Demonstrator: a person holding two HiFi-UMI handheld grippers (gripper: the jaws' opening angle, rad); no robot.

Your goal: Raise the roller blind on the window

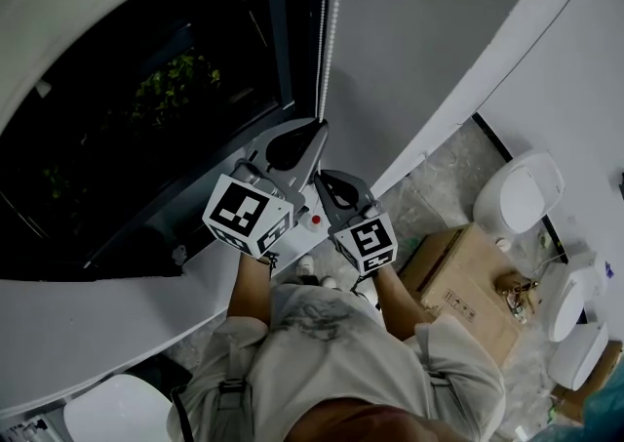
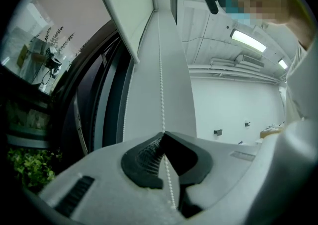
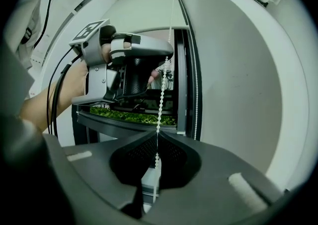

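Left gripper clenched on bead chain, right gripper pinching it just below; roller blind covering upper window. Risk: beads slipping from either grip, chain jamming under uneven pull.

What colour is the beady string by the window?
White. The bead chain shows best in the right gripper view.

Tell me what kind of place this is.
Likely an office or workroom, indoors: a big window with a roller blind and bead chain, strip ceiling lights, and a cardboard box.
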